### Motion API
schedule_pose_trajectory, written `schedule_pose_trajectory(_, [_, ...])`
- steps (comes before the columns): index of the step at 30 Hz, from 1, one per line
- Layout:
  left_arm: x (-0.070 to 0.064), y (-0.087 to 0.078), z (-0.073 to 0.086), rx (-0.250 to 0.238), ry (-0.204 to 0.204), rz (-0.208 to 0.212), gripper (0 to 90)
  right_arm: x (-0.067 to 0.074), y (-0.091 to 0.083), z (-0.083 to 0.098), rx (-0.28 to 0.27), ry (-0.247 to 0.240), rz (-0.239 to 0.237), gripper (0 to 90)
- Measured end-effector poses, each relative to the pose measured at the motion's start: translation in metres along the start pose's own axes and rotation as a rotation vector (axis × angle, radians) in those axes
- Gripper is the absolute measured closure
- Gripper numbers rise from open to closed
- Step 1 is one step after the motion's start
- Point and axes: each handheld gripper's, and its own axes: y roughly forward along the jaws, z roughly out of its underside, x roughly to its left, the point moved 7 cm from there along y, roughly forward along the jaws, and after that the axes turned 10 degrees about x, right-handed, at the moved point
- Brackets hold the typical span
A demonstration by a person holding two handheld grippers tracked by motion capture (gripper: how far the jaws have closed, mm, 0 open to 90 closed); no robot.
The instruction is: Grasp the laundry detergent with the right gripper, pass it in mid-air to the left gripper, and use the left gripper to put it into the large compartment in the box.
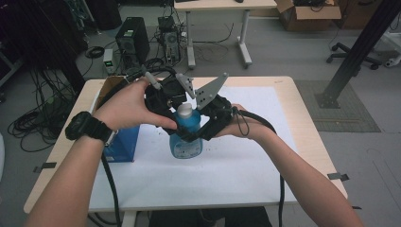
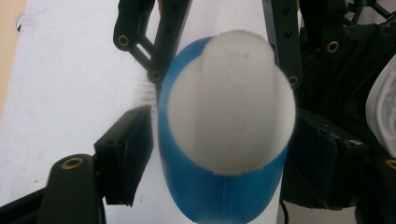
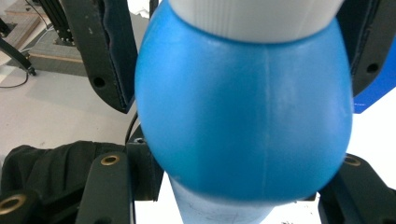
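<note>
A blue bottle with a white cap stands upright on the white mat. My right gripper comes in from the right and is shut on the bottle's rounded shoulder, its jaws pressing both sides low in the right gripper view. From above, my left gripper straddles the cap. One of its pads sits a sliver clear of the bottle and the other lies against the far side. Its fingers hang down beside the shoulder with a thin gap showing, so it is open.
A blue box stands on the table at the left, under the left forearm, with a brown cardboard box behind it. Beyond the table are a computer tower, cables, another desk and a black post.
</note>
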Motion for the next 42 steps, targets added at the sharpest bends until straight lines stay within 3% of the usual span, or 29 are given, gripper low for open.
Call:
schedule_pose_trajectory(18, [0.0008, 0.0007, -0.0003, 0.011, -0.005, 0.004, 36.4, -0.0010, 0.0005, 0.0029, 0.001, 0.007, 0.006, 42.2])
schedule_pose_trajectory(32, [0.0009, 0.0003, -0.0021, 0.013, -0.013, 0.008, 37.7, -0.0010, 0.0001, 0.0044, -0.004, 0.010, 0.002, 42.0])
schedule_pose_trajectory(37, [0.0026, -0.0028, -0.0051, 0.023, -0.037, 0.013, 37.8, -0.0021, -0.0032, 0.0046, -0.015, 0.015, -0.002, 41.3])
schedule_pose_trajectory(42, [0.0065, -0.0075, -0.0059, 0.048, -0.073, 0.003, 37.9, -0.0057, -0.0068, 0.0097, -0.005, 0.040, 0.014, 30.2])
